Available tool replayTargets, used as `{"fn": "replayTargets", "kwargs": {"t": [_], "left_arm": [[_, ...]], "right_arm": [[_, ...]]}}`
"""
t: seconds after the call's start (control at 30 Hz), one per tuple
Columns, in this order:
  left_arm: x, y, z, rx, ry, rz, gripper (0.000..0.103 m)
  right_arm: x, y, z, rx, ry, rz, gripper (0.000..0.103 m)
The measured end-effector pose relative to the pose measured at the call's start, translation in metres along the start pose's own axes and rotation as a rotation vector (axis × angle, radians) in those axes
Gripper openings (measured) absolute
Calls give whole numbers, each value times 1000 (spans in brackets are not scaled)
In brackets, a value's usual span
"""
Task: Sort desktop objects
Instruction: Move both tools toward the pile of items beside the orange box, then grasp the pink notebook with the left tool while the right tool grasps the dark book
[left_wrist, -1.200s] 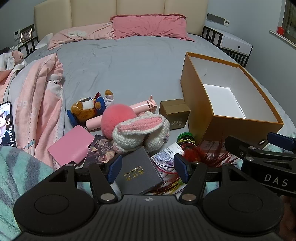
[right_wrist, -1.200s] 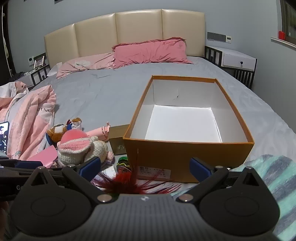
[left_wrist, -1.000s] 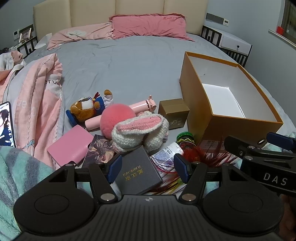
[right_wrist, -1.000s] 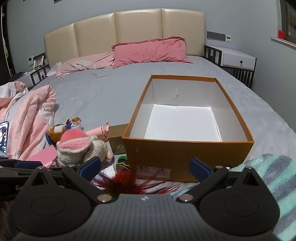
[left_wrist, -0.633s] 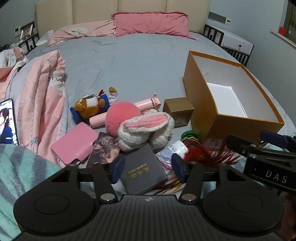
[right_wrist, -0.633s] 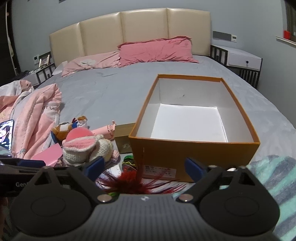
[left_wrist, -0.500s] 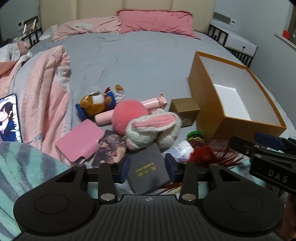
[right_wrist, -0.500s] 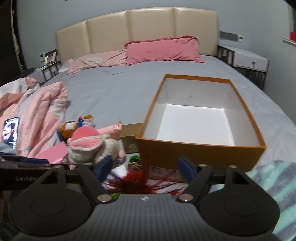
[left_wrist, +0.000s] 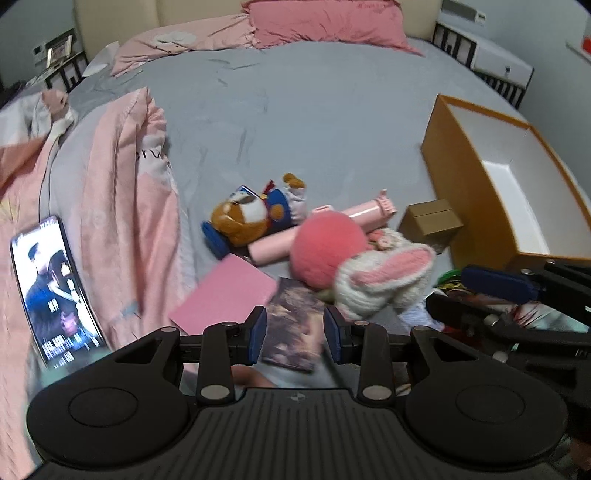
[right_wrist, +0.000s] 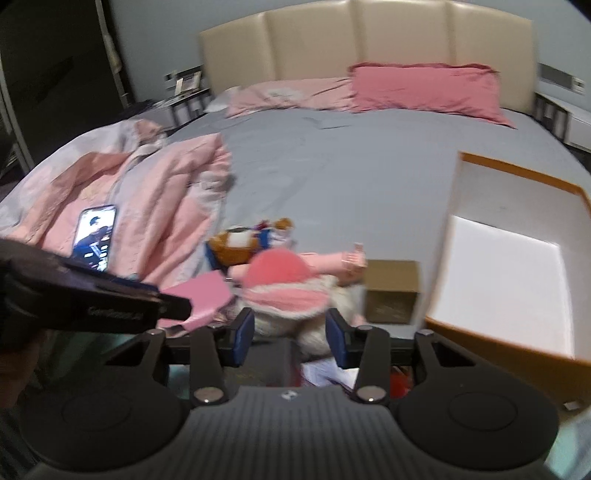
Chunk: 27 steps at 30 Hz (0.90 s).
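On the grey bed (left_wrist: 314, 122) lay a heap of small things, at about 12 o'clock from the left tongs (left_wrist: 294, 335). A round pink pompom (left_wrist: 327, 245) sat in the middle, touching a white knitted hat (left_wrist: 380, 280) with pink ears at its 4 o'clock. At the pompom's 10 o'clock lay a brown plush bear (left_wrist: 245, 219) in blue clothes, and a pale pink tube (left_wrist: 321, 229) ran behind the pompom. A flat pink pouch (left_wrist: 225, 293) lay at 8 o'clock, with a dark picture card (left_wrist: 295, 328) just beside it. A small tan box (left_wrist: 430, 221) stood at 2 o'clock, close to the big orange box (left_wrist: 454, 192).

That orange box had white inner walls and a white floor, with nothing showing in the visible part. The tan box was closed.

Both sets of tongs were closing. The left pair stood over the picture card, with the card seen between the blue pads (left_wrist: 257, 334), which pressed on nothing. The right tongs (right_wrist: 290, 336) pointed at the hat, pads likewise clear of it; that view was blurred. A lit phone (left_wrist: 55, 288) lay on the pink quilt (left_wrist: 122, 177) at 9 o'clock.
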<state>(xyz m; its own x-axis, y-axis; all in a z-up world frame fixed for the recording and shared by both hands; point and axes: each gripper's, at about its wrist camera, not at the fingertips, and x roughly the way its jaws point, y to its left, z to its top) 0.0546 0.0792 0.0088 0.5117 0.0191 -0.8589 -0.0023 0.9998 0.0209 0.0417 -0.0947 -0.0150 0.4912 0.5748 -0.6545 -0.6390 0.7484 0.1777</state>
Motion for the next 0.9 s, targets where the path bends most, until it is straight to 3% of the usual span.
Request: {"fn": "replayTargets", "kwargs": {"t": [0.13,0.23,0.37,0.53,0.6,0.77,0.9], "left_arm": [[15,18,21,63,68,8,39],[33,25,30,136,119,39,53],[66,39,36,217,217,68,54],[97,56,41,227,322,38,59],[104,60,42,255,334,39,67],[127,72,42,267,406,45,67],[137,83,44,222,429,-16,74]], "right_arm": [[28,21,12,-57,50,94,39],[52,33,17,-73,100,136,39],[80,41,20,-77,171,176,39],[111,45,22,-82,241,157,39],[119,44,23,-91,259,147,36],[130,42,29,-103,285,128,34],[137,42,34,-115,304,112,34]]}}
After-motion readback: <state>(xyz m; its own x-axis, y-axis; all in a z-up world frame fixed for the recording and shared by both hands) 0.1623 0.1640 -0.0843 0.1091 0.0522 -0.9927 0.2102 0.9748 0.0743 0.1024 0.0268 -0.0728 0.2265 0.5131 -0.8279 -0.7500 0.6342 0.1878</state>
